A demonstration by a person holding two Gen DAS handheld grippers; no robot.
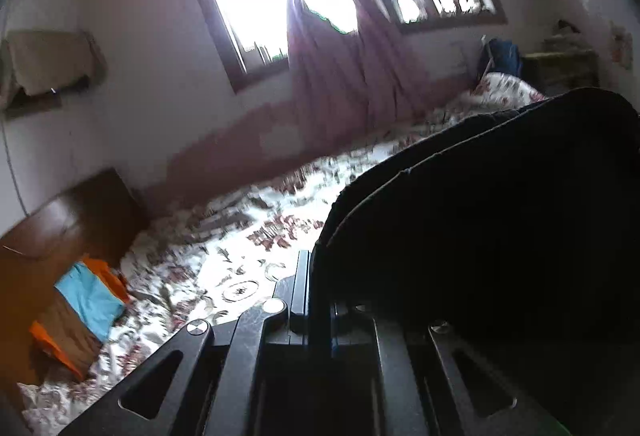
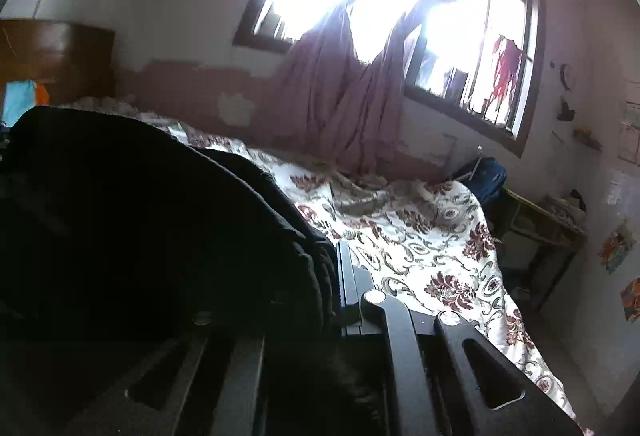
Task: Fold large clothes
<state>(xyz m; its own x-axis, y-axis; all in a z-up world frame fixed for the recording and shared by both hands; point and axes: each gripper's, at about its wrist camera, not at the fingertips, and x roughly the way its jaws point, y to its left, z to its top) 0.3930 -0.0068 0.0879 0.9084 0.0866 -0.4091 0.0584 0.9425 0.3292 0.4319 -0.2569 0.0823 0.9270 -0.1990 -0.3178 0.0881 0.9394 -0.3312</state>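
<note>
A large black garment [image 1: 500,220] fills the right half of the left wrist view and hangs over the bed. My left gripper [image 1: 314,276] is shut on its edge, the cloth rising from between the jaws. In the right wrist view the same black garment [image 2: 140,216] covers the left half. My right gripper [image 2: 334,276] is shut on another edge of it, bunched folds pressed against the right finger [image 2: 346,276]. Both pinch points are held above the floral bedspread [image 2: 420,256], and the cloth spans between the two hands.
The bed's floral cover [image 1: 224,260] runs along a wall with a bright window and pink curtains [image 1: 332,76]. A wooden headboard [image 1: 68,228] with blue and orange folded cloth [image 1: 92,300] stands at one end. A small table [image 2: 540,220] and a blue bag [image 2: 486,176] are at the other.
</note>
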